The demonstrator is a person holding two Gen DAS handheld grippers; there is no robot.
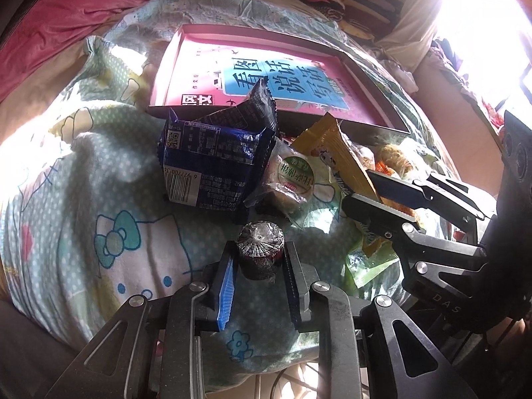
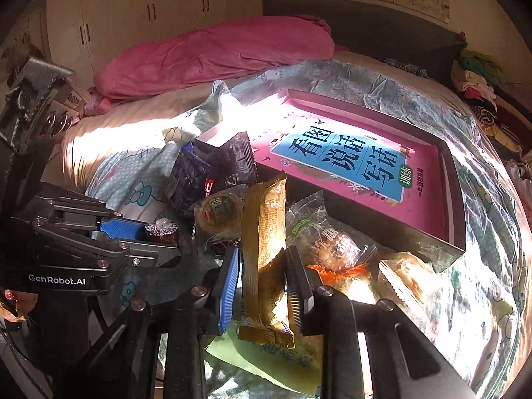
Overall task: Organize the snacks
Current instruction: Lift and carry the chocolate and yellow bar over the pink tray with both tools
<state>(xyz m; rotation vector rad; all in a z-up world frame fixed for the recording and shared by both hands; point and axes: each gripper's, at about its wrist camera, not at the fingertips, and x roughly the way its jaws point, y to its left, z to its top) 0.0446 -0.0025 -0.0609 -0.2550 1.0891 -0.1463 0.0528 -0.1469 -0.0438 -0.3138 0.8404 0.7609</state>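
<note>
My left gripper [image 1: 259, 252] is shut on a small dark round wrapped candy [image 1: 260, 253]; it also shows in the right wrist view [image 2: 162, 230]. My right gripper [image 2: 264, 259] is shut on a long yellow-brown snack packet [image 2: 266, 232], also seen in the left wrist view [image 1: 345, 159]. A pile of snacks lies on the bed: a dark blue packet [image 1: 206, 163], a black packet [image 1: 252, 106], a round pastry with a green label [image 1: 291, 176] and clear-wrapped pastries [image 2: 332, 242]. Behind them lies an open pink box [image 1: 375, 76] with a pink-and-blue book inside.
The bed has a patterned cartoon sheet [image 1: 109, 232]. A pink quilt [image 2: 212, 56] lies by the headboard. Clothes [image 2: 478, 79] are piled at the far right. A wardrobe [image 2: 116, 20] stands behind. Bright sunlight glares from a window [image 1: 482, 26].
</note>
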